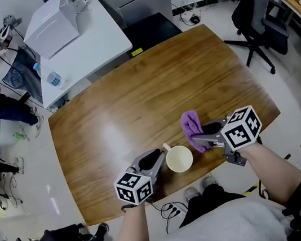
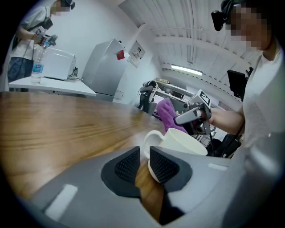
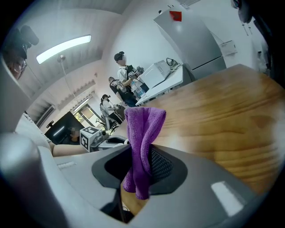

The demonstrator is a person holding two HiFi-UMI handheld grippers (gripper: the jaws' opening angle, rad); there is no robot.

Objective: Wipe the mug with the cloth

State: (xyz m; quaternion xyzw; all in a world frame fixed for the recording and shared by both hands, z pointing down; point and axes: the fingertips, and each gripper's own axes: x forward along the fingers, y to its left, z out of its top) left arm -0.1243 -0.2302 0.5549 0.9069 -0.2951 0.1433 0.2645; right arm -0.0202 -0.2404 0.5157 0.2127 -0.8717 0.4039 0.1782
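Gripping the cloth [image 3: 143,122] hard, the right gripper [image 1: 194,137] is clamping its jaws on a bunched fold of purple fabric. One end is sticking up past the tips and the other is dangling below the pads. It is hovering just beside the mug [image 1: 179,158], on the mug's right, and from the head view the cloth is not looking as if it is touching the mug.

Over on the other side, the left gripper [image 2: 143,153] is sitting right at the mug's handle [image 2: 149,139]. Its jaws are standing only a little apart, with wood showing through the gap. The handle is lying at the tips, but the pads are not appearing to press on it, so I am reading that as a loose stance, not a grip.

The mug is standing upright on the table [image 1: 136,102], near the person's edge, mouth up. Looking down into it, I am seeing nothing but pale interior, so it is looking empty.

By my judgement, the cloth is being lined up for a wipe and is not rubbing at this moment. The next move is calling for two things. The left jaws should be steadying the mug by its handle, since a light mug on smooth wood is likely to skid. Then the right gripper should be bringing the cloth onto the rim or wall and rubbing.
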